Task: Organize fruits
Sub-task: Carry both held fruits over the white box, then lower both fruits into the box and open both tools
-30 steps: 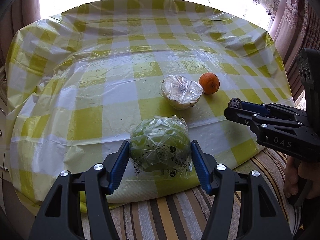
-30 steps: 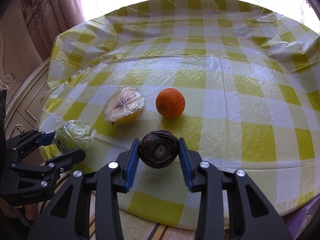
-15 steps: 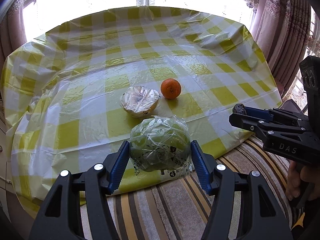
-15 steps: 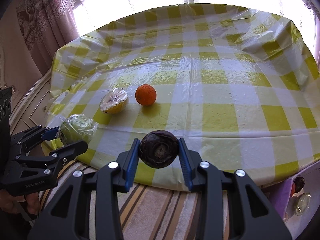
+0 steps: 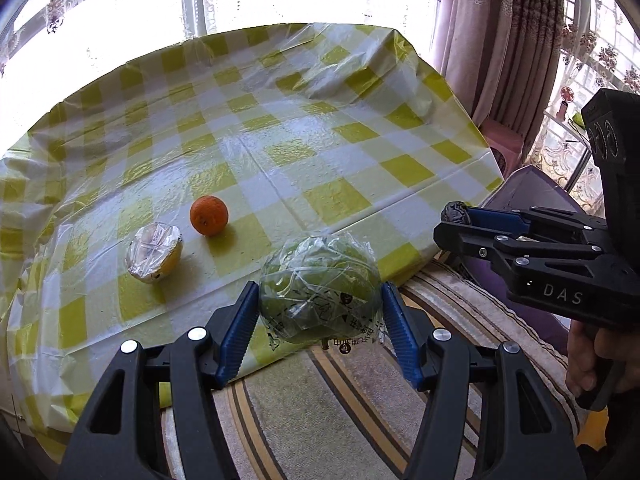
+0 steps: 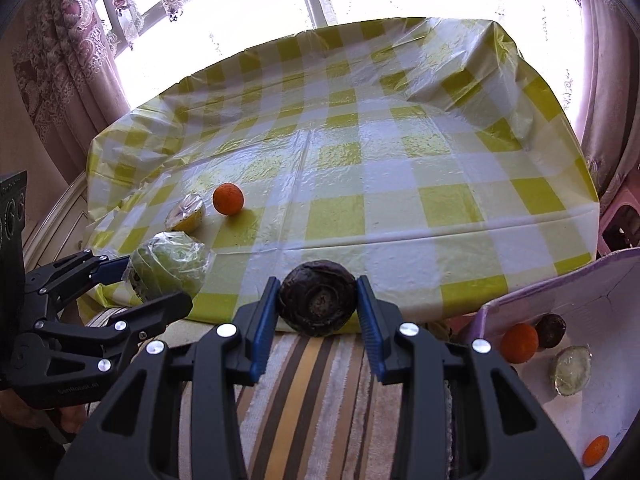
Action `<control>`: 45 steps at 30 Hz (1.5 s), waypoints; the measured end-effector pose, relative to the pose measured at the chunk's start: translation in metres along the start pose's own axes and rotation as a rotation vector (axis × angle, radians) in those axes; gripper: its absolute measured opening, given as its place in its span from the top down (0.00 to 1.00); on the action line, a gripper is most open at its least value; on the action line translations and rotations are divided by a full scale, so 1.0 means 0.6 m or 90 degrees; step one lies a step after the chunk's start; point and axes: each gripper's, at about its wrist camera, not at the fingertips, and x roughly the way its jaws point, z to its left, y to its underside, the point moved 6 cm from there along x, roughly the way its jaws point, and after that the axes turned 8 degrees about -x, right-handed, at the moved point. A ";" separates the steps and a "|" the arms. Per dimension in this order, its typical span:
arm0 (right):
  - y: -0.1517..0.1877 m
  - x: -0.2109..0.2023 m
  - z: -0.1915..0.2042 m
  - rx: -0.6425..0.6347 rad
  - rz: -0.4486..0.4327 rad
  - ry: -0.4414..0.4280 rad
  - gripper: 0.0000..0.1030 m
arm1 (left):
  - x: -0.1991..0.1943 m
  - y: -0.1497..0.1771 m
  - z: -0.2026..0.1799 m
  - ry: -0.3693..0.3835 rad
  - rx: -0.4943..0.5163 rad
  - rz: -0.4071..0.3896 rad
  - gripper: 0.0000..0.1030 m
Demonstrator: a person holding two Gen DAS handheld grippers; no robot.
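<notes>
Holding fruit (image 6: 317, 298) — box (image 6: 608, 384) w/ oranges (image 6: 519, 343)

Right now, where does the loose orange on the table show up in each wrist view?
Left wrist: orange at left of centre, up and right of the wrapped yellow fruit.
Right wrist: orange at left, beside the same wrapped yellow fruit.
Shared landmark: checked tablecloth.

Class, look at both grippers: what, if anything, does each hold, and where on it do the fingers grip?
Left gripper: plastic-wrapped green fruit, gripped on opposite sides. Right gripper: dark round fruit, likewise.
</notes>
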 end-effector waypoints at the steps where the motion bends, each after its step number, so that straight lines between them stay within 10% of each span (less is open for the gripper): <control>1: 0.004 -0.006 -0.010 0.006 -0.002 0.006 0.62 | 0.003 -0.002 -0.011 0.004 0.008 0.001 0.42; 22: 0.146 -0.114 -0.284 0.144 0.043 0.212 0.62 | 0.083 -0.001 -0.290 0.140 0.168 0.051 0.42; 45: 0.246 -0.110 -0.382 0.142 0.172 0.335 0.62 | 0.227 0.098 -0.498 0.215 0.374 0.232 0.42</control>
